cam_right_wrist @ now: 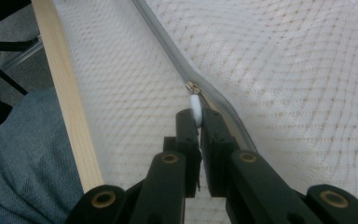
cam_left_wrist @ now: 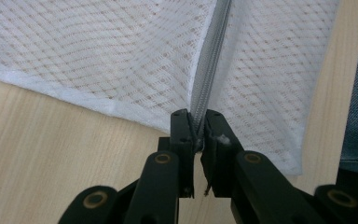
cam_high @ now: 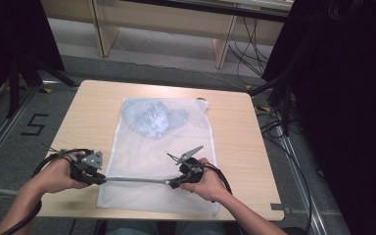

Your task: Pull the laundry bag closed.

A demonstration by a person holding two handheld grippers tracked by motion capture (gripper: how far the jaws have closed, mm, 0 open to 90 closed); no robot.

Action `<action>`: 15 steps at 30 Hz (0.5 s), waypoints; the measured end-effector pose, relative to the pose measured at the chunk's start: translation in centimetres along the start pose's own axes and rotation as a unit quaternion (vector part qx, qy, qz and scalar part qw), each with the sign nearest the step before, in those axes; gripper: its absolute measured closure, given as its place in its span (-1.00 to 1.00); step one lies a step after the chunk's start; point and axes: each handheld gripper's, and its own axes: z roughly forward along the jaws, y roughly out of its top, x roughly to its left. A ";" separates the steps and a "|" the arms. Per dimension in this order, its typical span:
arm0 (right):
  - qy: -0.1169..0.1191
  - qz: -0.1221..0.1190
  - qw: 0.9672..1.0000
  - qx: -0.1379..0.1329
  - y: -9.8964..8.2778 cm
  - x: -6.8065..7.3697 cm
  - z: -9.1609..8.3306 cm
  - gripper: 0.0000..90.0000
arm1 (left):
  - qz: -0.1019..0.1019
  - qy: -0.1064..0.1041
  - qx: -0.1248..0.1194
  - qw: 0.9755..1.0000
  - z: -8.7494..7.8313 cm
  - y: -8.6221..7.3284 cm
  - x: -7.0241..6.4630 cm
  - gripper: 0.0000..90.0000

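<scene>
**Mesh laundry bag, zipper held at both ends**

We list one white mesh bag (cam_high: pixel 176 147), lying flat on a light wooden table (cam_high: pixel 235 132), its near edge close to the table's front. Inside it, toward the far end, we see a bundled pale blue garment (cam_high: pixel 152 117). A grey zipper (cam_high: pixel 134 180) runs across the bag near its front edge, stretched taut between the two tools.

Left gripper (cam_left_wrist: pixel 196 128): we find it at the bag's left edge, jaws pressed together and pinching the end of the zipper tape, with mesh spreading away on both sides of the seam.

Right gripper (cam_right_wrist: pixel 198 122): we find it toward the bag's right side, jaws squeezed on the white pull tab (cam_right_wrist: pixel 196 108) of the slider (cam_right_wrist: pixel 192 87). The zipper teeth beyond the slider look closed; those behind it are hidden by the jaws.

Both hands rest at the table's front. Grey-blue trousers (cam_right_wrist: pixel 23 158) of the person show below the table edge.
</scene>
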 end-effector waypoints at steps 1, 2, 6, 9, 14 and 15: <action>0.002 -0.007 1.000 -0.004 0.0 -0.1 0.0 0.94 | 0.000 0.000 0.000 1.000 0.0 0.0 0.0 0.84; 0.002 0.004 1.000 -0.001 -0.1 0.0 0.0 0.94 | -0.003 0.000 -0.002 1.000 0.0 0.0 0.0 0.84; -0.003 0.004 1.000 0.003 -0.3 -0.2 -0.2 0.94 | -0.002 -0.001 0.001 1.000 0.0 -0.1 0.0 0.84; -0.001 0.003 1.000 0.002 -0.4 -0.3 -0.3 0.94 | -0.003 -0.001 0.002 1.000 0.0 -0.1 0.0 0.84; -0.003 0.007 1.000 0.004 -0.5 -0.4 -0.5 0.94 | -0.004 -0.001 0.001 1.000 0.0 -0.1 0.0 0.84; -0.005 0.008 1.000 0.004 -0.6 -0.5 -0.5 0.94 | -0.004 0.000 0.001 1.000 0.0 -0.1 0.0 0.84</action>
